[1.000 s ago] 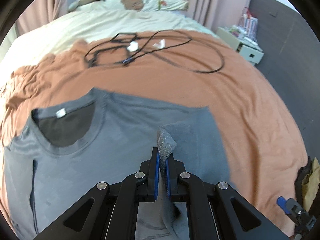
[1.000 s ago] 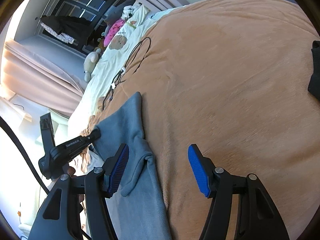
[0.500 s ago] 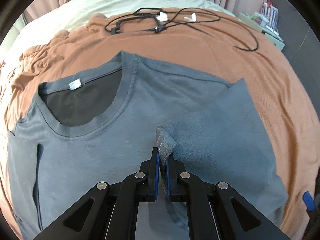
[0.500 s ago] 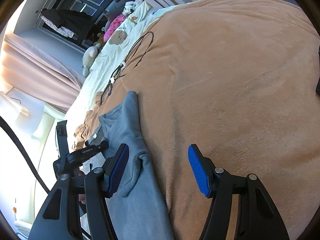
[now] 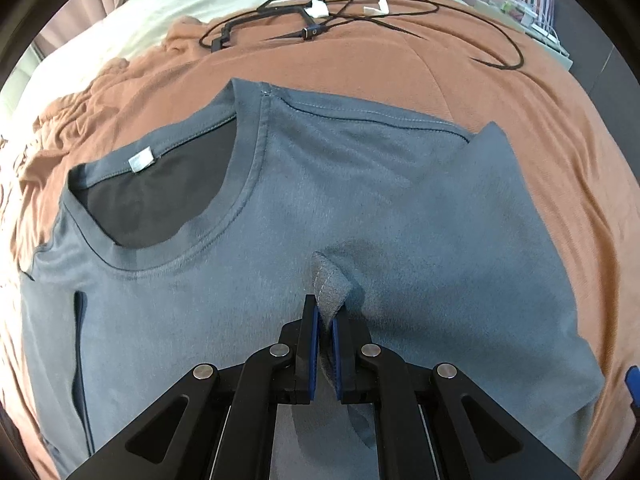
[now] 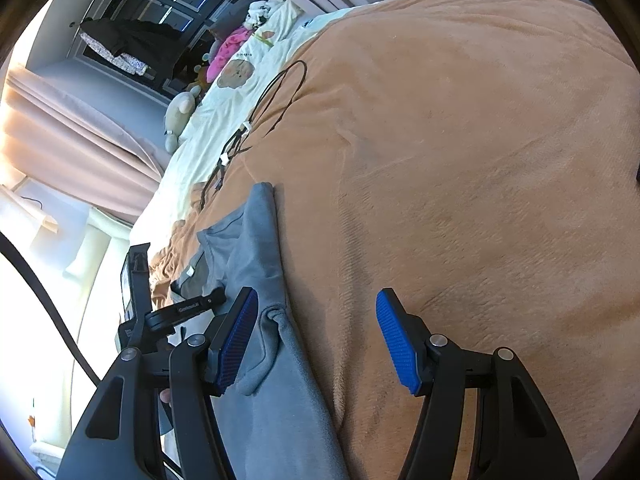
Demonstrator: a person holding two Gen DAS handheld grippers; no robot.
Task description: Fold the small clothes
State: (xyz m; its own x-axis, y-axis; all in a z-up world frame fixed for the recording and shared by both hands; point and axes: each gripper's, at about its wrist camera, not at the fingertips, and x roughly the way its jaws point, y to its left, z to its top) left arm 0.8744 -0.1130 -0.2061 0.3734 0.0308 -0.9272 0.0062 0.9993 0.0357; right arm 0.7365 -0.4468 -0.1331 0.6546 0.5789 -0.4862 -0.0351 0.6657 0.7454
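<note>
Through my left wrist camera, my left gripper is clamped on a pinched corner of the grey T-shirt, which lies front-up on the orange blanket covering the bed. The piece I hold looks like the sleeve end, brought inward across the chest, just below and to the right of the neckline with its white label. I judge this as the first side fold: sleeve laid in toward the middle. Next I should let go once the flap lies flat, without dragging the body cloth. A black cable sits well beyond the collar, out of the way.

A second ago this view showed more of the blanket and the shirt farther off; since then my left hand has dipped and the folded flap has spread wider over the shoulder.

Through my right wrist camera, my right gripper stands apart with nothing between its blue pads, hovering over the shirt's edge where it meets the blanket. My left gripper shows beside it. This view has scarcely changed, though the shirt's far end sits a little lower.
</note>
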